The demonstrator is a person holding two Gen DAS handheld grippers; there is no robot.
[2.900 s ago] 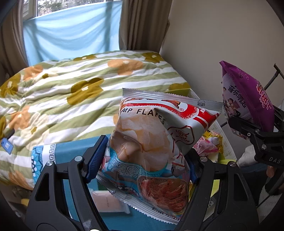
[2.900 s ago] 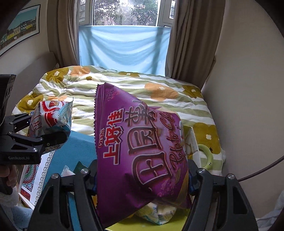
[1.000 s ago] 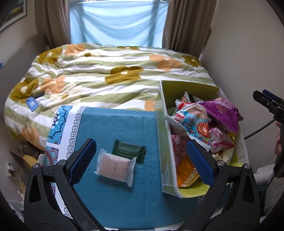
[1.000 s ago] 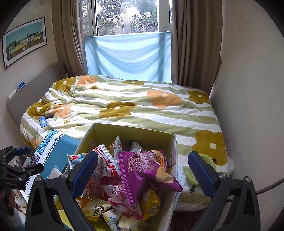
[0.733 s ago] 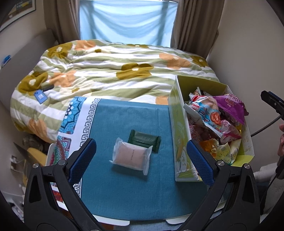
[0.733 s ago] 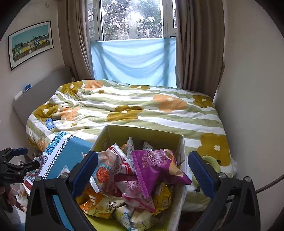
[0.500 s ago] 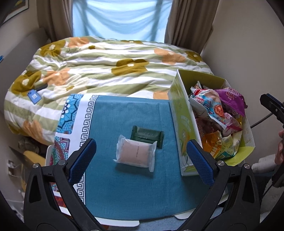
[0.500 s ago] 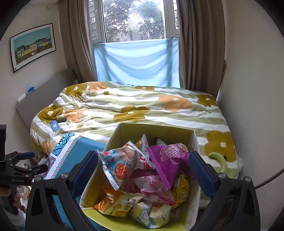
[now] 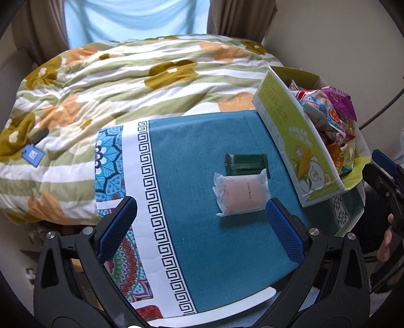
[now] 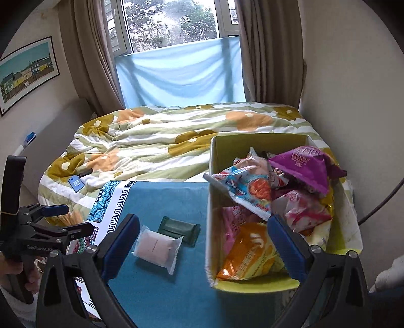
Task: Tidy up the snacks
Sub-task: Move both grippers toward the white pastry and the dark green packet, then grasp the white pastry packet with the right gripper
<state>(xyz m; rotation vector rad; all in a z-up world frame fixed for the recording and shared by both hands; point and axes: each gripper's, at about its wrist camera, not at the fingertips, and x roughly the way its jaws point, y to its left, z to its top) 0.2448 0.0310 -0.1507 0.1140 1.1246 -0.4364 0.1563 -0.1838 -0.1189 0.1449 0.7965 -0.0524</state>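
Two wrapped snacks lie loose on my blue cloth (image 9: 202,176), both at centre-right of the left wrist frame. Item one: a pale pink packet (image 9: 241,193) in clear wrap, lying flat. Item two: a dark green packet (image 9: 245,164), just above it in the frame, their edges touching or slightly overlapping. In the right wrist frame the same pair sits at lower centre, pink (image 10: 157,246) below and left of green (image 10: 179,229).

Item three: a green cardboard box (image 9: 298,141) with a cartoon bear on its side, at the right edge of the left frame, standing on the cloth near the two packets but apart from them. I count it heaped full: a purple bag (image 10: 305,166) on top at the upper right of the right frame, a blue-and-white shrimp-chip bag (image 10: 248,186) beside it leaning over the box wall, a pink bag (image 10: 305,212) below, an orange bag (image 10: 250,254) at the near end.

My left gripper (image 9: 200,222) is spread wide and empty, hovering over the cloth, its right pad close to the pink packet in the frame. My right gripper (image 10: 203,239) is likewise spread and empty, straddling the near wall of the box.

Backdrop: a flowered striped duvet (image 9: 113,83), a curtained window (image 10: 176,22), a framed picture (image 10: 26,70) at upper left.
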